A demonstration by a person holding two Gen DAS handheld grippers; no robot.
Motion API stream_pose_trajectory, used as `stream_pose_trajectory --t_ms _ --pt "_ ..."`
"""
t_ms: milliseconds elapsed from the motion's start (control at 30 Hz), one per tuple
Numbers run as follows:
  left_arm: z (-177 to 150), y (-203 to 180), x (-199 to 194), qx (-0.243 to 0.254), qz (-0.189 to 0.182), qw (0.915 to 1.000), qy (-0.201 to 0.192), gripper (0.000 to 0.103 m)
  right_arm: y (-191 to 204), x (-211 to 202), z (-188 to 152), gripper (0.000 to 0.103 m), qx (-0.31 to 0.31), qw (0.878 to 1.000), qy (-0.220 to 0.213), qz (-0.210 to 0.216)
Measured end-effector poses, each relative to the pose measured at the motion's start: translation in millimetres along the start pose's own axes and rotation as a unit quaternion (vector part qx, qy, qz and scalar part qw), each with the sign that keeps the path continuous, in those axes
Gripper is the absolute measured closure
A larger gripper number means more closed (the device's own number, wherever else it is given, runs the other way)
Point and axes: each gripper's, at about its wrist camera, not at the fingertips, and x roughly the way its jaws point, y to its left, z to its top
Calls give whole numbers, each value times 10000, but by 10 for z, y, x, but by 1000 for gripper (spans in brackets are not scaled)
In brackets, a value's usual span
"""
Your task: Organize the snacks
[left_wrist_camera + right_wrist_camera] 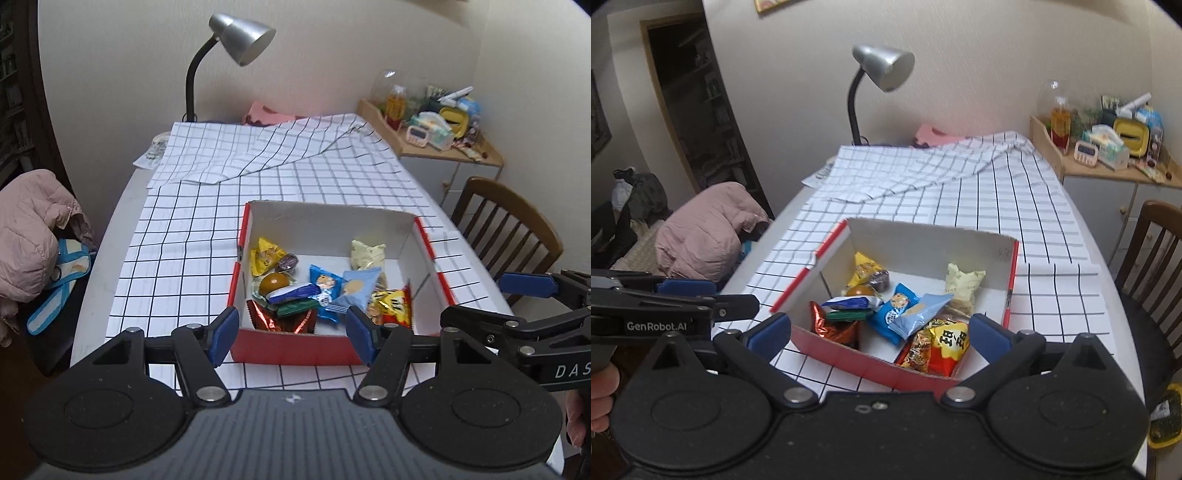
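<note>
A red box with a white inside (pixel 291 349) (pixel 871 363) stands on the checked tablecloth and holds several wrapped snacks: a yellow packet (pixel 264 254), blue packets (pixel 325 286) (pixel 897 310), a cream packet (pixel 365 253) (pixel 962 282), a red-and-yellow packet (pixel 395 304) (pixel 947 349) and a red foil one (pixel 269 319) (pixel 831 326). My left gripper (pixel 291 334) is open and empty, just in front of the box's near wall. My right gripper (pixel 881 334) is open and empty, above the box's near edge. Each gripper shows at the side of the other's view.
A silver desk lamp (pixel 240 37) (pixel 882 68) stands at the table's far end beside a folded part of the cloth (pixel 280 147). A wooden chair (pixel 506 221) is at the right. A cluttered side cabinet (pixel 436 129) stands behind it. A pink jacket (pixel 29 229) lies at the left.
</note>
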Motion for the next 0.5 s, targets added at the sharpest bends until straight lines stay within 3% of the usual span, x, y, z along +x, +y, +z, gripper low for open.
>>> stream_pose_trajectory --t_ms 167,500 --pt "-153 -52 -251 114 46 9996 -247 40 83 -255 -104 1 -48 9997 -241 41" --pt "-388 -73 -470 75 82 9992 -374 40 182 -578 -288 0 -21 9984 -547 108"
